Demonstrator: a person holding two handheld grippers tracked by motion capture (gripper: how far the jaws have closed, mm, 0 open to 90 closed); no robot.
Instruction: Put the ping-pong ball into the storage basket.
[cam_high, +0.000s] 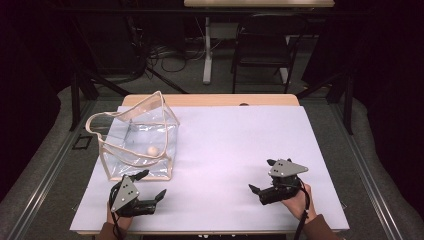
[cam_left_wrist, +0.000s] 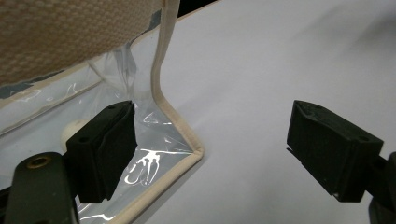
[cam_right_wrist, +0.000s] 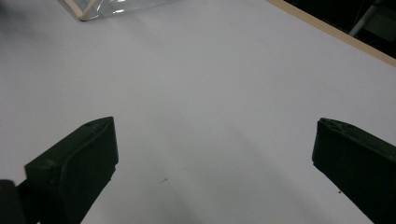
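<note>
The clear bag (cam_high: 137, 140) with its cream trim stands at the left of the high view, on the white sheet that covers the table (cam_high: 240, 145), and a small pale ball (cam_high: 152, 150) lies inside it near the front wall. The left gripper (cam_high: 150, 186) sits at the lower left of that view, just below the bag's near bottom edge. The right gripper (cam_high: 261, 175) is at the lower right, well apart from the bag, so the left one is plainly the nearer.

In the left gripper view the bag's near bottom corner (cam_left_wrist: 196, 151) lies between the jaws but toward the left one. The trimmed vertical edge rises from that corner to the top of the frame, and the bottom seam runs down toward the lower left. The left jaw lies against or just in front of the clear wall; I cannot tell whether it touches. The ball (cam_left_wrist: 72, 130) peeps out from behind that jaw. These jaws are spread wide and grip nothing.

In the right gripper view the jaws are likewise wide apart over bare white sheet, holding nothing, with only a corner of the bag (cam_right_wrist: 100, 8) at the upper left of the frame.

I would guess any grasp of the bag falls to the left gripper, closing on that upright trimmed edge or reaching for the handle above.
</note>
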